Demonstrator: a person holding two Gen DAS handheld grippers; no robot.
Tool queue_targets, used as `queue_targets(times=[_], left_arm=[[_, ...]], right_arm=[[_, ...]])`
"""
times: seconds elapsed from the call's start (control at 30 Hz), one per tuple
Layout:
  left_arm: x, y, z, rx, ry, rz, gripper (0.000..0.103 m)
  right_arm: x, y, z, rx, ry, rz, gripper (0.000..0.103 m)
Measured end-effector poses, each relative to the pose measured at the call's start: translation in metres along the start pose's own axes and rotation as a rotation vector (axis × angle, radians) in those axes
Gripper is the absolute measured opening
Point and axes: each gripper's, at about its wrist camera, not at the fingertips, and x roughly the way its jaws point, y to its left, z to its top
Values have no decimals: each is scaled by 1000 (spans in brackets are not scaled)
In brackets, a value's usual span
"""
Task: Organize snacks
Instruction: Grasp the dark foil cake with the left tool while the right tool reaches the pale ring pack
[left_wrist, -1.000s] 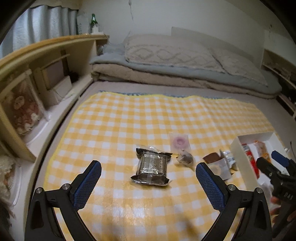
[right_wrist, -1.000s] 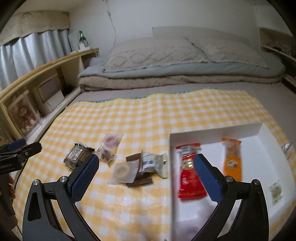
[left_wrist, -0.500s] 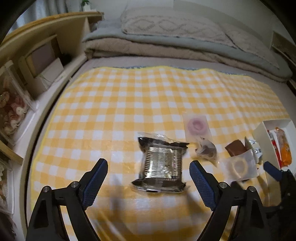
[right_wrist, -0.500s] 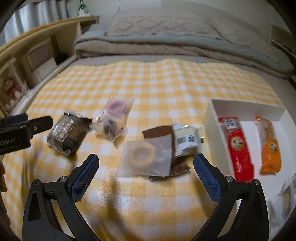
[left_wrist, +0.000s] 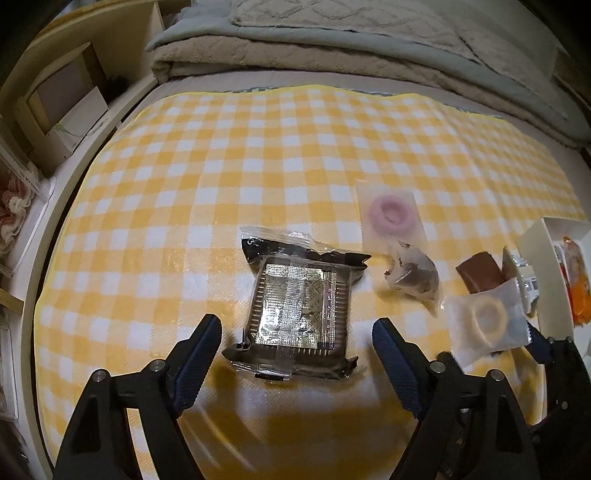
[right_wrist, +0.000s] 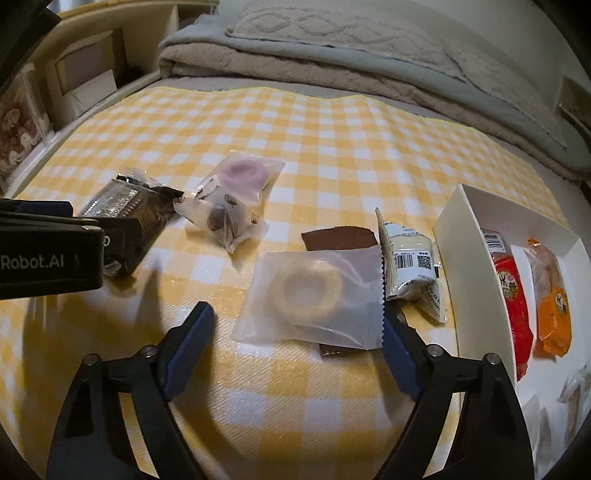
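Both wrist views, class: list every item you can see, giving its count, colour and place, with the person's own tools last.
Cloth: one, yellow-white check, spread over the bed.
Foil pack: one, dark with silver, left on cloth.
Pink ring pack: one, frosted, behind the middle.
Printed pack: one, clear with brown prints, against the pink ring pack.
Pale ring pack: one, frosted, front middle.
Brown bar: one, under the pale ring pack.
Barcode sachet: one, cream, beside the box.
Box: one, white, right.
Red pack: one, in box.
Orange pack: one, in box.
Bedding: grey-beige, folded behind.
Left hand-held gripper: black, blue pads, closing around foil pack.
Right hand-held gripper: same, closing around pale ring pack.
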Motion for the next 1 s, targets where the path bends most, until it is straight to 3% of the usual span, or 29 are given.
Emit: queue_targets(times=[0.07,0.3,0.33,0.37,0.5,0.8,1.0], left_arm=[[3,-1,1,-6,2,2,83],[6,1,-5,-24,-5,-2,83],[3,4,-8,-23,-6,-2,83],[5,5,-9,-23,-6,-1,83],[8,6,-8,-33,1,0,81],[18,11,-7,-57,35,7,70],[17,13,-6,-74,42,0,65]], right_arm=[[0,1,0,-2,-3,-13,75],[-4,7,0,-37,-30,-50,63],[-6,8,0,-40,-41,-59,57],[-7,8,0,-41,-49,-63,42],[-10,5,-1,-35,-74,-61,39],[-33,3,-5,-27,-185,-26,16],[-43,-6,-7,9,-224,67,9]])
